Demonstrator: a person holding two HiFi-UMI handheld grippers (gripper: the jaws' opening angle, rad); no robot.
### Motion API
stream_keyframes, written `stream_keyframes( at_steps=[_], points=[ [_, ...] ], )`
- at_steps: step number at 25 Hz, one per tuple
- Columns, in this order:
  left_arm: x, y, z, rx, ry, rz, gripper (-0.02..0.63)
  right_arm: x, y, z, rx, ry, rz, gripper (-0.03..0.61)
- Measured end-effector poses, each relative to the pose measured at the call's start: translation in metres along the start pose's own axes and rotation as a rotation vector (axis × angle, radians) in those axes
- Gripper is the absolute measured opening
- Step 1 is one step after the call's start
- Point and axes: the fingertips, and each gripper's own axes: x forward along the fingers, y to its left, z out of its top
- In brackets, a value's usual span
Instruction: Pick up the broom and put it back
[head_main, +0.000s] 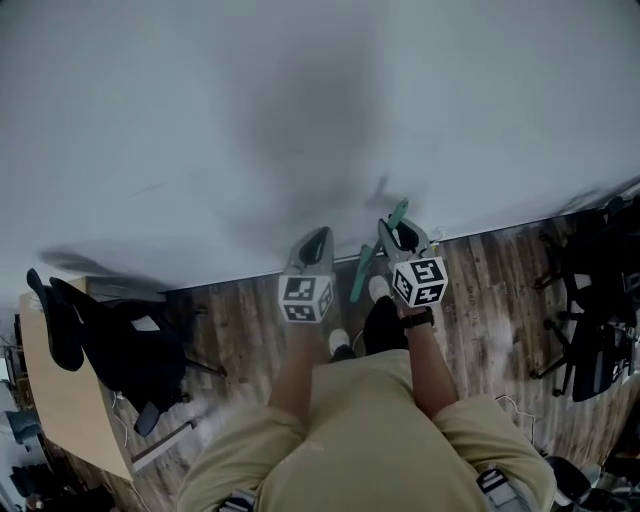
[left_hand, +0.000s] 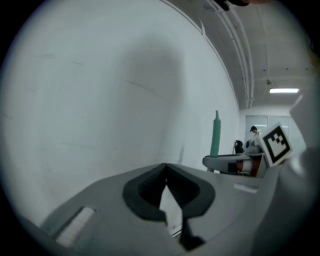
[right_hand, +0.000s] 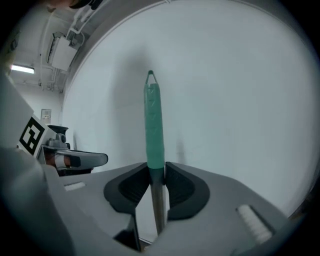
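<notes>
In the right gripper view the broom handle's green grip (right_hand: 154, 125) stands upright in front of the white wall, and its metal shaft runs down between the jaws. My right gripper (right_hand: 158, 176) is shut on that shaft just below the green grip. From the head view the right gripper (head_main: 405, 236) holds the broom (head_main: 399, 212) close to the wall, and a green lower part (head_main: 362, 273) shows beneath it. My left gripper (head_main: 314, 244) is beside it on the left, shut and empty. In the left gripper view its jaws (left_hand: 166, 169) meet at the tips, with the green grip (left_hand: 215, 134) off to the right.
A plain white wall (head_main: 300, 110) fills the space ahead and meets a dark wood floor (head_main: 240, 330). A black chair (head_main: 125, 345) and a light wooden desk (head_main: 60, 400) stand on the left. More black chairs (head_main: 590, 300) are on the right. A person (left_hand: 255, 133) stands far down the room.
</notes>
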Motion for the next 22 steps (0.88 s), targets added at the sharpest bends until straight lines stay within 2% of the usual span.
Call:
stream_keyframes(
  at_steps=[6,9,12,15,17,22],
  points=[
    [-0.008,-0.012,0.076,0.041,-0.096,-0.025,0.002,-0.019,0.024,0.088,-0.062,-0.126,0.026,0.092],
    [-0.018,-0.016,0.114,0.034,-0.128,-0.021,0.001,-0.028,0.034,0.124,-0.082,-0.196,0.039,0.092],
    [-0.026,-0.023,0.145,0.068,-0.168,-0.014,0.000,-0.036,0.040,0.149,-0.096,-0.236,0.045,0.091],
    [-0.033,-0.033,0.152,0.161,-0.174,-0.043,0.000,-0.038,0.045,0.158,-0.093,-0.249,0.058,0.091],
    [-0.033,-0.038,0.149,0.154,-0.174,-0.073,0.000,-0.036,0.048,0.159,-0.089,-0.250,0.069,0.089],
    [-0.035,-0.040,0.149,0.144,-0.200,-0.047,0.002,-0.039,0.049,0.157,-0.077,-0.247,0.087,0.089]
  ],
)
